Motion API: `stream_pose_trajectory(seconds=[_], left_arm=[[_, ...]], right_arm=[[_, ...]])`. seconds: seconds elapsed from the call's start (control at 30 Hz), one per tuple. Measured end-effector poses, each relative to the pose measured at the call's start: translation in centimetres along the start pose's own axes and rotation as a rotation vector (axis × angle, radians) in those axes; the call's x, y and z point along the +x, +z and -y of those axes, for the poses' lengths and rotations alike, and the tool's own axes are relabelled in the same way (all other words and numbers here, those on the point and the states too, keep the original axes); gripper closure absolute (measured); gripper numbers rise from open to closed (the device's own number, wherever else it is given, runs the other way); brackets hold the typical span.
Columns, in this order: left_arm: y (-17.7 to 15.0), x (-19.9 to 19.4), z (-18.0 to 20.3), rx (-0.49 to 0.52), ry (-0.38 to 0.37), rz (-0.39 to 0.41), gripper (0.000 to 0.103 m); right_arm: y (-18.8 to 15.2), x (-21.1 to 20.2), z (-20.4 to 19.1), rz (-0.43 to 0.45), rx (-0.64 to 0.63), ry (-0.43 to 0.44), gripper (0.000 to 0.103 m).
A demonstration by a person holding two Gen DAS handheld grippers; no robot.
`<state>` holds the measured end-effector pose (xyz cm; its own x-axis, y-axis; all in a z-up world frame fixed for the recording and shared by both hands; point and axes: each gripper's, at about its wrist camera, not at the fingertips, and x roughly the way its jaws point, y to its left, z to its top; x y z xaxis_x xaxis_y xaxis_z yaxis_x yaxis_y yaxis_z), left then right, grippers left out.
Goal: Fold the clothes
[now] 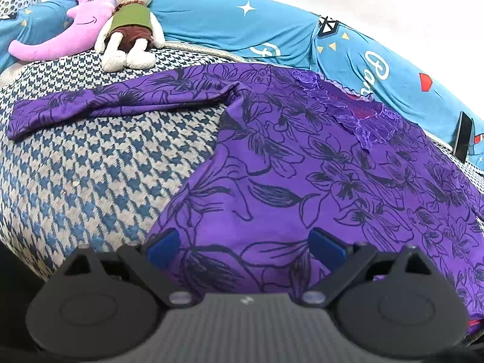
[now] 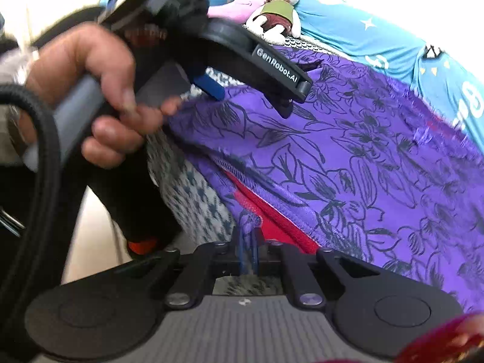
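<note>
One purple top [image 1: 302,166], two plush toys [image 1: 130,21], two claws [image 1: 245,246], perhaps one phone [image 1: 463,137].

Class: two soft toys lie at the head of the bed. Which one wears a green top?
The white rabbit toy, dressed in green top and brown shorts. The pink moon-shaped toy beside it wears only a spotted nightcap.

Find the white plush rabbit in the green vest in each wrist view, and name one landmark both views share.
Left wrist view: plush rabbit at upper left, beside the pink plush.
Right wrist view: plush rabbit at top centre, beyond the left gripper.
Shared landmark: the purple floral garment.
</note>
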<state>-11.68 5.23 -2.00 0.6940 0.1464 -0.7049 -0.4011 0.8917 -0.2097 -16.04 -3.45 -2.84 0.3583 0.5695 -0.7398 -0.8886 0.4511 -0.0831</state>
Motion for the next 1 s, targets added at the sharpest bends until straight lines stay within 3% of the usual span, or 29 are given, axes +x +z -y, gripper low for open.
stream_pose_trajectory(seconds=[0.27,0.57,1.0], left_arm=[[0.9,0.4,1.4,0.021,-0.022,0.011,0.007],[1.6,1.6,3.9,0.071,-0.079,0.007,0.007],[0.9,3.4,5.7,0.138,-0.087,-0.033,0.006]], right_arm=[[0.7,-2.5,2.9,0.092,0.103,0.014,0.089],[0.4,-5.5,8.3,0.107,0.289,-0.158,0.073],[-2.3,-5.4,15.9,0.031,0.702,-0.367,0.066]])
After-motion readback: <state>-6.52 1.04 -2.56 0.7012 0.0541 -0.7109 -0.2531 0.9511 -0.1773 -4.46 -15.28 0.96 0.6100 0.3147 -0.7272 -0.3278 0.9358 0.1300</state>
